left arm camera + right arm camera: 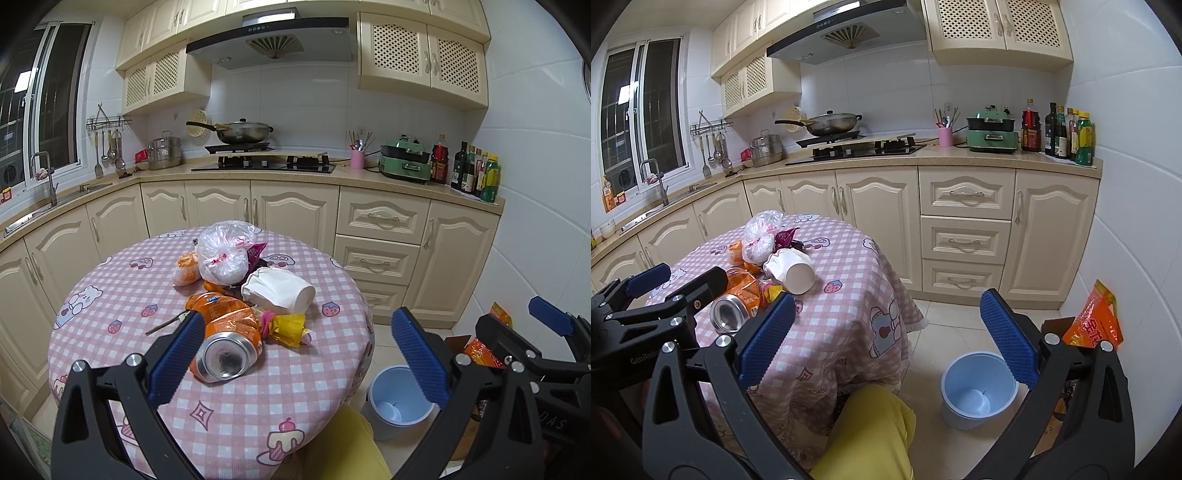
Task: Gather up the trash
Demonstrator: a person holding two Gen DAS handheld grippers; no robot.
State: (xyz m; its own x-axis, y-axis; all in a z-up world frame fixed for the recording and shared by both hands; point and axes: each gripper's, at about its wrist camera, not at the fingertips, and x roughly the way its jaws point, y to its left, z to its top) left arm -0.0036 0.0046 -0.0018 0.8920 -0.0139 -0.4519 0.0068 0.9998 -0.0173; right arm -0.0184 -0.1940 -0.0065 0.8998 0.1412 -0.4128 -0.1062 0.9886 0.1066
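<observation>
A pile of trash lies on a round table with a pink checked cloth (110,295): a crushed orange Fanta can (225,339), a white paper cup (280,291), a clear plastic bag (225,254), a yellow wrapper (290,326) and a purple wrapper (256,253). My left gripper (299,354) is open and empty above the table's near edge, its left pad beside the can. My right gripper (886,332) is open and empty, held right of the table above the floor. A light blue bin (979,387) stands on the floor; it also shows in the left wrist view (400,398).
An orange bag (1093,321) and a cardboard box (1052,325) stand against the right wall beside the bin. A yellow-clad leg (871,435) is below the grippers. Kitchen cabinets (964,229), a hob with a pan (827,123) and bottles (1067,133) line the back.
</observation>
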